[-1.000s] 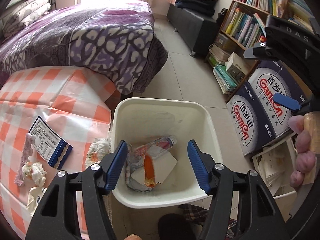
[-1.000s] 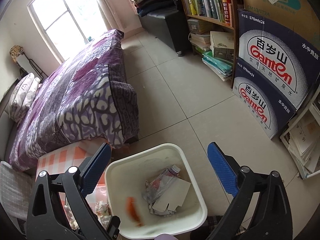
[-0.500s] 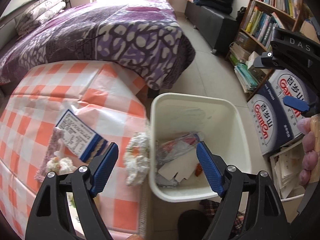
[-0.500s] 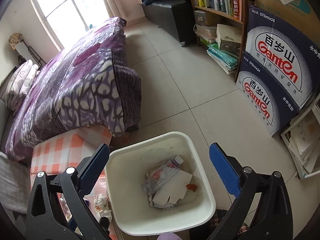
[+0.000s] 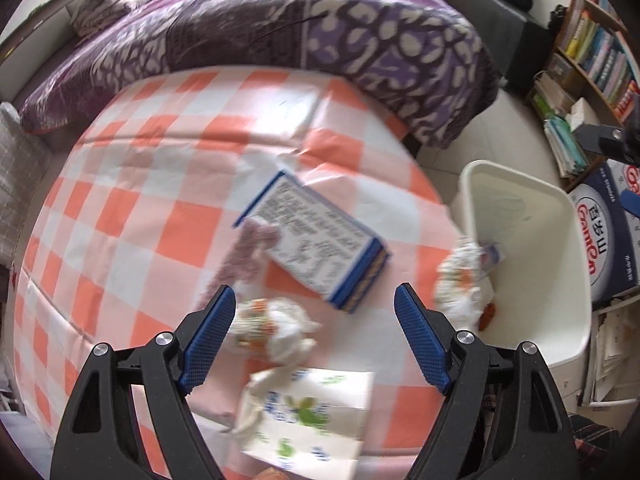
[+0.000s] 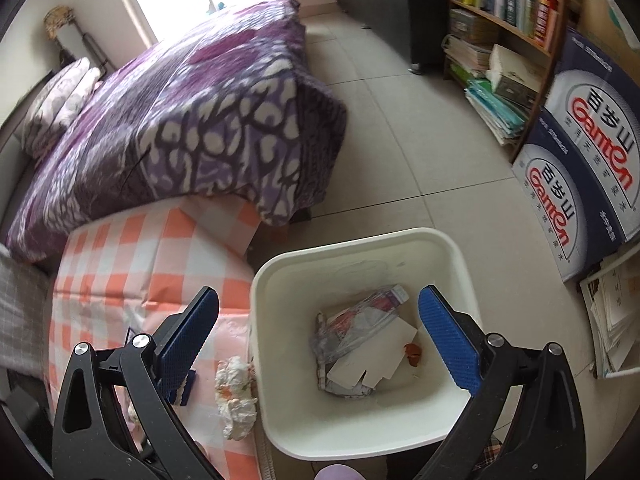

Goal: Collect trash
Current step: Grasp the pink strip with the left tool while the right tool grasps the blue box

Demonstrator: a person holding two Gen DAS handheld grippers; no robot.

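A white trash bin (image 6: 460,264) stands on the floor beside the checkered table (image 5: 160,168); it also shows in the left wrist view (image 5: 560,248). It holds a plastic bottle (image 6: 360,316), white card (image 6: 372,356) and an orange scrap (image 6: 413,349). On the table lie a blue box (image 5: 316,236), a pink strip (image 5: 244,256), crumpled tissue (image 5: 276,324), a printed tissue pack (image 5: 308,408) and another tissue wad (image 5: 456,284) at the bin-side edge, also in the right wrist view (image 6: 236,392). My left gripper (image 5: 316,340) is open and empty above the tissue. My right gripper (image 6: 320,340) is open and empty above the bin.
A bed with a purple patterned blanket (image 6: 192,120) lies behind the table. Blue and white water cartons (image 6: 580,168) and a bookshelf (image 6: 512,20) stand to the right of the bin. Tiled floor (image 6: 400,140) lies between them.
My left gripper has swung left from over the bin to over the table's trash. The orange scrap has dropped into the bin. My right gripper stays open above the bin.
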